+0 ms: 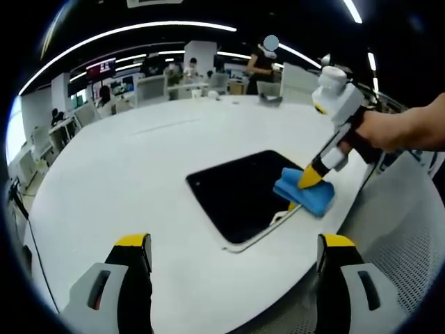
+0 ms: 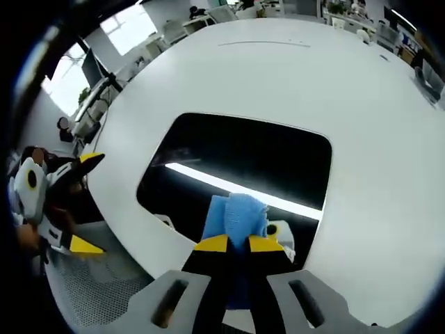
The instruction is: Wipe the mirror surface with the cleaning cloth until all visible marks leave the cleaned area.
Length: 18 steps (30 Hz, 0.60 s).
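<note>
Mirror lies flat near table edge. Right gripper clenches blue cloth against the glass; left gripper hangs released, apart. Risk: cloth bunches, smearing marks, or mirror slides off edge.

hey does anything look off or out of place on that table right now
Nothing stands out. The mirror lies flat on the white table, uncracked as far as the views show. The right gripper presses the blue cloth onto its near edge. The left gripper hangs open, off the mirror.
</note>
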### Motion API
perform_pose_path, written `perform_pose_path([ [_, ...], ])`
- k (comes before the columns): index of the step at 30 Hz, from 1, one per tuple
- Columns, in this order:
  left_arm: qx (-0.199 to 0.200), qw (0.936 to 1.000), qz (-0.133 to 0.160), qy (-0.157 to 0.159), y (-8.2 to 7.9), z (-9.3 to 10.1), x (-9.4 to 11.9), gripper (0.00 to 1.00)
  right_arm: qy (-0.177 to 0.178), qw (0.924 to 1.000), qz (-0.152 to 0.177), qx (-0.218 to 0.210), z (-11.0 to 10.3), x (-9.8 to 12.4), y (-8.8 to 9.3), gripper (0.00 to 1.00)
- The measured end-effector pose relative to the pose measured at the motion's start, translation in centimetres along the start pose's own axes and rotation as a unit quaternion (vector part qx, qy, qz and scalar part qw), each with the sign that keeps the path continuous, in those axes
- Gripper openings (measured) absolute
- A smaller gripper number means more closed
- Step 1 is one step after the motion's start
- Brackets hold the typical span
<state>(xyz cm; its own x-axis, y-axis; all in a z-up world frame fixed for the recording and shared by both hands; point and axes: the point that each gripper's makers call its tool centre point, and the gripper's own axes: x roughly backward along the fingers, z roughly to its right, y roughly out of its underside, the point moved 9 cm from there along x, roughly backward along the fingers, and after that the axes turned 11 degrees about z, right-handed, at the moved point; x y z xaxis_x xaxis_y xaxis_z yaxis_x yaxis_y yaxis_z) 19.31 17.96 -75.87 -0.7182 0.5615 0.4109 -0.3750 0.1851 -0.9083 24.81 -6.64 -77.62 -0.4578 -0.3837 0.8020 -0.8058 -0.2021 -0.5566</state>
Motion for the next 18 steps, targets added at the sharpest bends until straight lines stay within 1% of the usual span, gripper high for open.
perform_pose_path([
  [14,-0.001,1.0000,-0.002,0.000,0.01,0.03,0.01,1.00,-0.005,1.0000,-0.002,0.001,-0.07,0.18,0.27,0.03],
  [18,0.000,1.0000,0.003,-0.001,-0.06,0.01,0.02,1.00,-0.006,1.0000,-0.004,-0.001,-0.08,0.23,0.32,0.03],
])
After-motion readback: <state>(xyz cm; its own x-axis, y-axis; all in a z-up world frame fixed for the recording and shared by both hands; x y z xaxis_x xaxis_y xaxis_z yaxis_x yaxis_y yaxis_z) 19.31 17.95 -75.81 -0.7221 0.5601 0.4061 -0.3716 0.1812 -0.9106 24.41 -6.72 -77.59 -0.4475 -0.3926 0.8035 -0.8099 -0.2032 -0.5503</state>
